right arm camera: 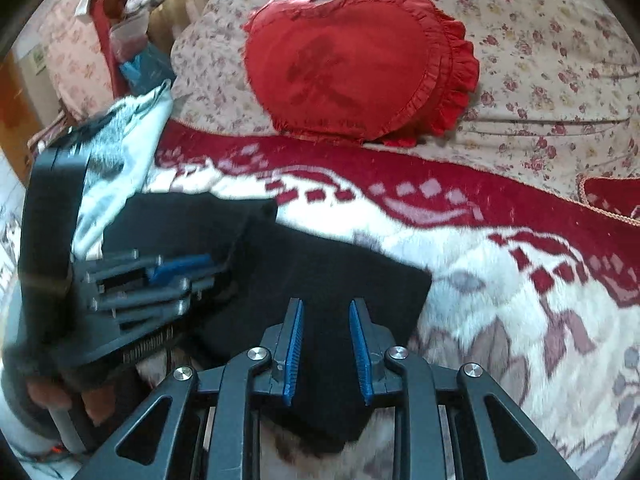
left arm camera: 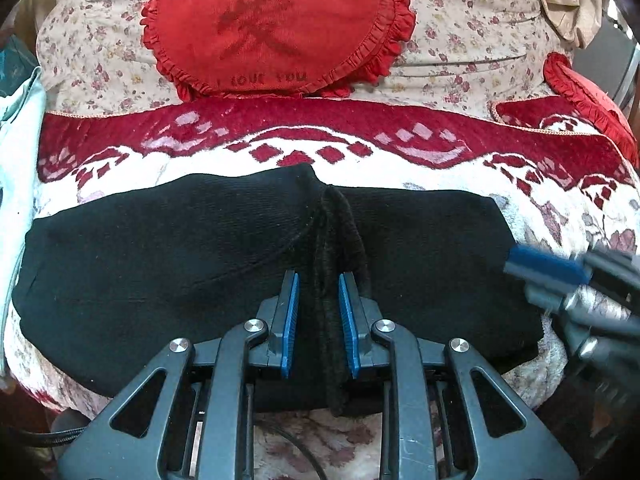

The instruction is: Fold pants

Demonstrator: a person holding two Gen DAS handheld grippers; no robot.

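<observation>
The black pants (left arm camera: 160,248) lie folded on the red and white blanket (left arm camera: 280,148). A bunched black fold (left arm camera: 344,224) runs down their middle. My left gripper (left arm camera: 319,280) is open, its blue pads on either side of that fold, just above the cloth. My right gripper (right arm camera: 326,306) is open over the pants' right corner (right arm camera: 352,276). It shows blurred at the right in the left wrist view (left arm camera: 548,266). The left gripper shows blurred at the left in the right wrist view (right arm camera: 180,266).
A red heart-shaped cushion (left arm camera: 272,28) leans on the floral sofa back (left arm camera: 472,32). A second red cushion (left arm camera: 588,92) sits at the right. Pale blue cloth (right arm camera: 128,128) and clutter (right arm camera: 132,24) lie at the left.
</observation>
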